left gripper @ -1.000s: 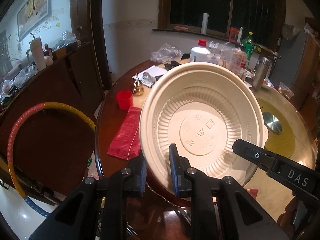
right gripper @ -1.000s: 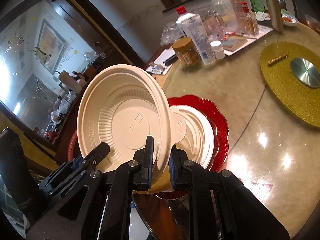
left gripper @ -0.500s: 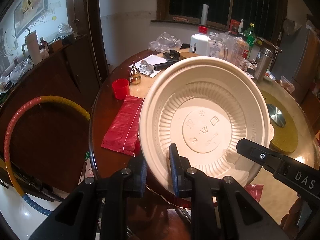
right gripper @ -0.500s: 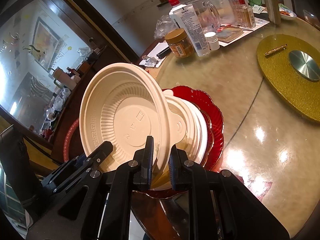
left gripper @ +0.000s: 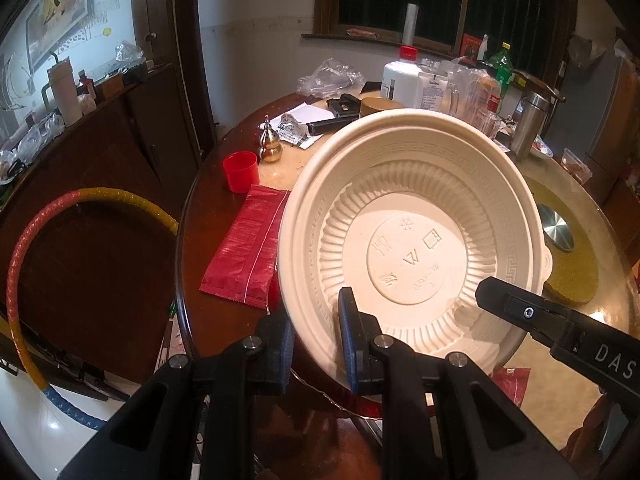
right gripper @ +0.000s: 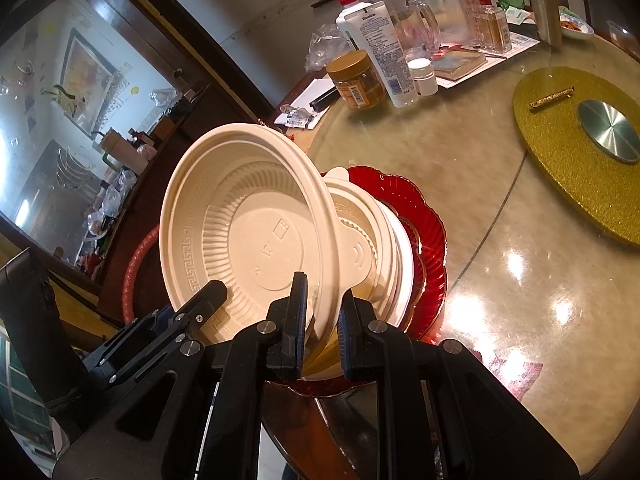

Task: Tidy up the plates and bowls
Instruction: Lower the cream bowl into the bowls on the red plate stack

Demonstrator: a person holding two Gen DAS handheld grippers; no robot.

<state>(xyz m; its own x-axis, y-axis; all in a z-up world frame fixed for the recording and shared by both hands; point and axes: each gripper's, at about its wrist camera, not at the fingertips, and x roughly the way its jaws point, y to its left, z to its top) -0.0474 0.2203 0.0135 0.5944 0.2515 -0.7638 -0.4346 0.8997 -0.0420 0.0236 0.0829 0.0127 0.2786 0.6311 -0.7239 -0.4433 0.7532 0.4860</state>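
Observation:
A cream disposable bowl (left gripper: 412,248) is tilted up on edge, its ribbed inside facing both cameras. My left gripper (left gripper: 316,320) is shut on its lower left rim. A finger of my right gripper (left gripper: 504,300) reaches in from the right. In the right wrist view the same bowl (right gripper: 256,232) has my right gripper (right gripper: 322,304) shut on its lower rim. The left gripper's fingers (right gripper: 200,300) hold the rim further left. Just behind the bowl is a stack of cream bowls and white plates (right gripper: 384,248) resting on a red plate (right gripper: 434,232).
A red cup (left gripper: 240,172), a red plastic packet (left gripper: 248,252) and a brass gourd (left gripper: 271,146) lie left of the bowl near the table edge. Bottles and jars (right gripper: 376,52) crowd the far side. A gold turntable (right gripper: 580,148) sits to the right. A coloured hoop (left gripper: 24,240) leans beside the table.
Both grippers stay clamped on the bowl's rim. The views have drifted only slightly across the table, with the bowl at about the same tilt.

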